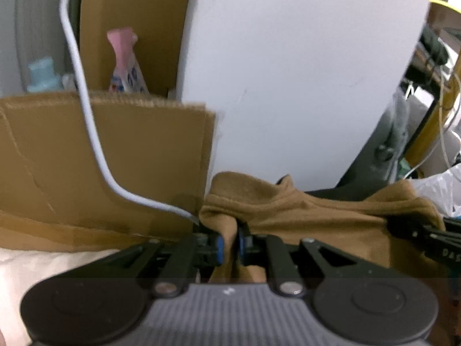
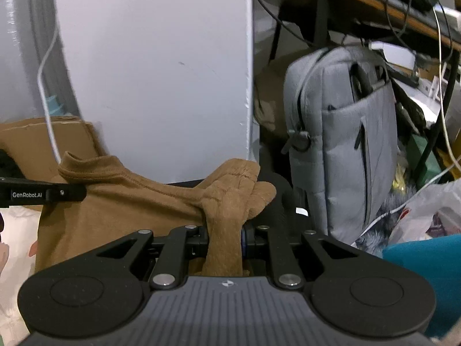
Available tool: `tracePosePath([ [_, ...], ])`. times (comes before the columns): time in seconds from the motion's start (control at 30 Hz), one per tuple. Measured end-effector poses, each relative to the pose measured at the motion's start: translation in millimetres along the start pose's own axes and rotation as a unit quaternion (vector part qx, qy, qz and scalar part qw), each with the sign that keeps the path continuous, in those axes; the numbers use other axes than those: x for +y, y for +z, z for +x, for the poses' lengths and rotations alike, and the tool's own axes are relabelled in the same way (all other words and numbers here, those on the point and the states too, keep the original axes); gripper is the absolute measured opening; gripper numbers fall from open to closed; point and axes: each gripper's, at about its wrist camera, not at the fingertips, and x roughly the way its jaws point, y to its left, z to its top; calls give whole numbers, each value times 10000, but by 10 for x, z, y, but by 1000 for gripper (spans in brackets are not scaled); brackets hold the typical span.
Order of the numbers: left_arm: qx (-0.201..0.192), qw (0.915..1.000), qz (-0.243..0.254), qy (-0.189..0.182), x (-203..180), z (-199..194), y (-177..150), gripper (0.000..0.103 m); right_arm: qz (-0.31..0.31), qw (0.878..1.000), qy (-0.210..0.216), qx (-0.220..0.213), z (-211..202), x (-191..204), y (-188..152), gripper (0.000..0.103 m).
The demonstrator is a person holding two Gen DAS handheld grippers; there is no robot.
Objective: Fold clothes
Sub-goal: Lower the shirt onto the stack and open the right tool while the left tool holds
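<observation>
A tan-brown garment (image 1: 302, 213) hangs lifted between both grippers, stretched across the middle of each view. My left gripper (image 1: 229, 245) is shut on one bunched edge of it, cloth pinched between the blue pads (image 1: 219, 248). My right gripper (image 2: 224, 239) is shut on the other bunched edge of the garment (image 2: 121, 201). The right gripper's finger shows at the right of the left wrist view (image 1: 426, 236); the left gripper's labelled finger (image 2: 43, 193) shows at the left of the right wrist view. The garment's lower part is hidden behind the gripper bodies.
A white pillar (image 1: 288, 72) stands straight ahead. Cardboard boxes (image 1: 100, 158) and a white cable (image 1: 86, 115) are at left. A grey bag (image 2: 345, 144), plastic bags (image 2: 426, 213), cables and a desk fill the right. A pale cloth surface (image 1: 34, 271) lies below left.
</observation>
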Motion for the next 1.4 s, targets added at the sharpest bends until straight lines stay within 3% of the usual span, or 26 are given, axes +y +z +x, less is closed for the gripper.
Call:
tracePosePath([
  [0.1,-72,9994,-336,-76,149,-25,10,23,283,9994,44,177,110,-121,16,39],
  [0.13,-83,9992,-372,-81,167,-37,15,24,335,9993,60,168,97,-151,28,40],
  [0.23,-231,9987,-366,283,234,-211,67,22,347,9993,122,17,-60,-240,115,51],
  [0.33,-272,9979,-430,411,284,-349,111,21,342,9994,92,-15,-167,-279,168,54],
  [0.67,-338,9989,-311,-22,158,-616,83,20,70,9998,-175,105,-514,-230,401,53],
  [0.73,-265,9993,-281,-17,144,-556,72,15,74,9995,-238,167,-512,-225,410,49],
  [0.8,-151,9996,-235,10,85,-464,27,14,198,9989,-221,375,-447,-240,385,31],
  [0.97,-6,9998,-158,79,27,-226,-40,14,237,9959,-377,791,-163,-297,267,11],
  [1.23,-42,9991,-269,326,4,-154,-29,8,89,9965,-550,627,78,-332,234,4],
  [1.4,-82,9984,-302,463,-21,-166,-18,8,-39,9940,-1083,136,28,-337,307,5],
])
